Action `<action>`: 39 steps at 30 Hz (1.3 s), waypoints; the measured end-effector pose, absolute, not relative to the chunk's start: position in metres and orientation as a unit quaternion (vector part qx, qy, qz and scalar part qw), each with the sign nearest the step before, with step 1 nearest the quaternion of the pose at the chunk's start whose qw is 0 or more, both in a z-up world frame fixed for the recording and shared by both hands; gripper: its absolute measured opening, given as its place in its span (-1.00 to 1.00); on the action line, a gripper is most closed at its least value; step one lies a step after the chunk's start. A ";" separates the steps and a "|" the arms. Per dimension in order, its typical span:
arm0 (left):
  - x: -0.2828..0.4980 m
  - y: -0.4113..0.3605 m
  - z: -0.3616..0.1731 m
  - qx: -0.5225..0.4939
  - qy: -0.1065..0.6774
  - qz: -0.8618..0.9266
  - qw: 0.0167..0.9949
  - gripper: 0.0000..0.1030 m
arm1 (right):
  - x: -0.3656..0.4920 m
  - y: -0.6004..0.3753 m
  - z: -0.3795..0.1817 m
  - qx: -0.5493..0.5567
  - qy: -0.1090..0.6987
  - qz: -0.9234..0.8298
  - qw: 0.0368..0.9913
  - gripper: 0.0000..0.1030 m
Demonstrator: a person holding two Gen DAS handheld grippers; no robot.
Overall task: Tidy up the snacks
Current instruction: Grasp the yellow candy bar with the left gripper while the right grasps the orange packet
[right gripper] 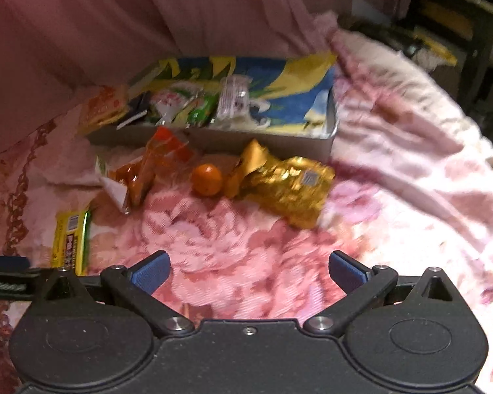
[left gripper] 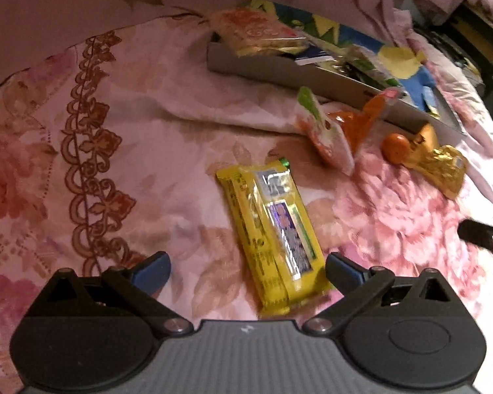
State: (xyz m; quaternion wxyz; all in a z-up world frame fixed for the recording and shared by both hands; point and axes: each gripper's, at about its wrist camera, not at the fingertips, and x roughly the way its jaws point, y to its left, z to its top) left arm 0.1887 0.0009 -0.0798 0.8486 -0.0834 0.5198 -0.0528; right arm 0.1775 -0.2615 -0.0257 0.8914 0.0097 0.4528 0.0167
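Observation:
A yellow snack bar (left gripper: pixel 272 233) lies flat on the floral bedspread, its near end between the fingers of my open left gripper (left gripper: pixel 248 272). The same yellow bar (right gripper: pixel 70 241) shows at the left of the right wrist view. My right gripper (right gripper: pixel 249 272) is open over bare bedspread, nothing between its fingers. Ahead of it lie a crumpled gold wrapper (right gripper: pixel 286 187), a small orange ball (right gripper: pixel 207 179) and an orange packet (right gripper: pixel 151 167). A shallow grey box (right gripper: pixel 263 142) with a colourful lining holds several snacks.
A white-and-green packet (left gripper: pixel 325 134) leans beside the orange packet (left gripper: pixel 358 121). The pink floral bedspread (left gripper: pixel 98 151) is rumpled. Pink curtain fabric (right gripper: pixel 180 10) hangs behind the box. Dark furniture (right gripper: pixel 460 32) stands at the far right. The other gripper's tip (left gripper: pixel 486 236) shows at the right edge.

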 end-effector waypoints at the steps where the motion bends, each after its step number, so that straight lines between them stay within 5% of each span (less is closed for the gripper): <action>1: 0.192 -0.002 -0.081 -0.078 0.518 -0.050 0.850 0.99 | 0.180 -0.263 -0.028 0.021 0.459 0.018 0.888 0.99; 7: 0.196 -0.022 -0.085 -0.016 0.504 -0.045 0.862 0.97 | 0.187 -0.272 -0.030 0.093 0.466 0.019 0.880 0.99; 18: 0.186 -0.029 -0.075 0.001 0.490 -0.072 0.869 0.32 | 0.221 -0.242 -0.038 0.184 0.443 0.113 0.870 0.98; 26: 0.188 -0.024 -0.077 -0.011 0.496 -0.075 0.865 0.29 | 0.255 -0.217 -0.048 0.208 0.419 0.140 0.873 0.89; 39: 0.193 -0.019 -0.080 -0.037 0.499 -0.077 0.863 0.36 | 0.295 -0.198 -0.073 0.216 0.437 0.120 0.865 0.22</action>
